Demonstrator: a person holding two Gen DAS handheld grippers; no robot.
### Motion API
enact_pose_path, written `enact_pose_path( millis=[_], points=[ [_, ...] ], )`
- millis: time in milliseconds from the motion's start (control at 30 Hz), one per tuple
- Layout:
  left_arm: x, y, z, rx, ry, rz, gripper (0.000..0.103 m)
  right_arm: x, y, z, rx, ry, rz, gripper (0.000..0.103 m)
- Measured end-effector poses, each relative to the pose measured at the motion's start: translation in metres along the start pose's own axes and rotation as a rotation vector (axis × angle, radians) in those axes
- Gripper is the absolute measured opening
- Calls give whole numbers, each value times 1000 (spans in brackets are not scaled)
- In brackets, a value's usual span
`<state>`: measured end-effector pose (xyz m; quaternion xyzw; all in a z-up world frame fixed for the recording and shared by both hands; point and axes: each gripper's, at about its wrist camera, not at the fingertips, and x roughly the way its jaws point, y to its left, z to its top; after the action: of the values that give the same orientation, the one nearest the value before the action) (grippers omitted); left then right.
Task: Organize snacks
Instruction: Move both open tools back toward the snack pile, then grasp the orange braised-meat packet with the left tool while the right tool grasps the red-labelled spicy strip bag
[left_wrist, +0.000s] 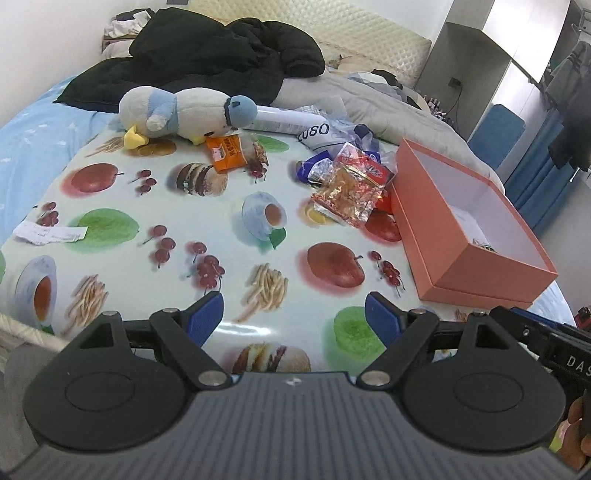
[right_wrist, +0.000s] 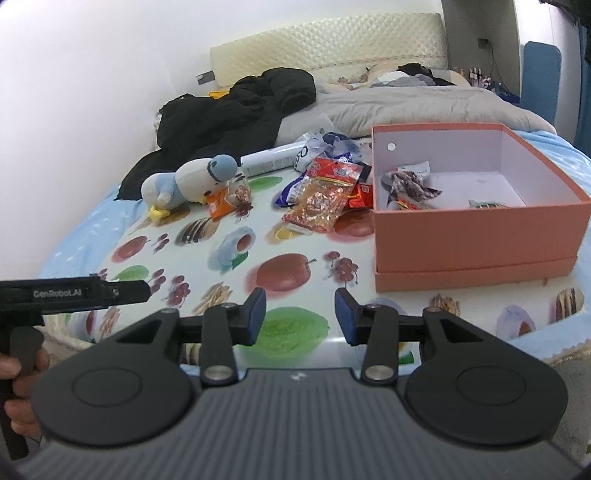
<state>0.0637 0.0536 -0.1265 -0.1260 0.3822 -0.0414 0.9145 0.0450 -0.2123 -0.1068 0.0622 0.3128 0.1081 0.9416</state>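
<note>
Surface: bed with a glossy fruit-and-food print plastic cloth (left_wrist: 177, 206) spread over it, black padded jacket (left_wrist: 207, 55) piled behind.
Left gripper (left_wrist: 293, 319): fingers spread wide, nothing between them, hanging over bare cloth.
Right gripper (right_wrist: 299, 314): fingers part open, also empty.
Snacks: crinkly red-gold foil packets (left_wrist: 347, 195) heaped well ahead of the left fingers, a bit to the right.
Box: open orange cardboard box (right_wrist: 476, 232) ahead-right of the right fingers, few wrapped snacks (right_wrist: 410, 188) already inside.
Extra: blue-and-white plush penguin (left_wrist: 184, 110) far ahead-left, touching an orange snack pouch (left_wrist: 227, 153).
</note>
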Motion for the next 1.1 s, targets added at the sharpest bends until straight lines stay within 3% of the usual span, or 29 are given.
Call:
enact_pose_path(
  millis=[300,733,767,833,900,967,1100],
  points=[
    [53,18,34,18,13,32,87,43,13,17,-10,-14,20,44],
    [146,55,80,-17,60,83,87,131,32,41,-46,57,75,44],
    [153,57,84,-20,61,86,87,138,33,42,-46,62,76,46],
    [167,63,92,-35,56,76,92,156,35,47,-46,68,81,75],
    [182,71,102,-70,41,39,96,168,34,50,-31,49,97,89],
    [197,76,110,-94,36,28,99,182,33,54,-24,39,106,90],
    [230,83,129,-109,31,30,100,219,26,63,-16,40,27,90]
  ],
)
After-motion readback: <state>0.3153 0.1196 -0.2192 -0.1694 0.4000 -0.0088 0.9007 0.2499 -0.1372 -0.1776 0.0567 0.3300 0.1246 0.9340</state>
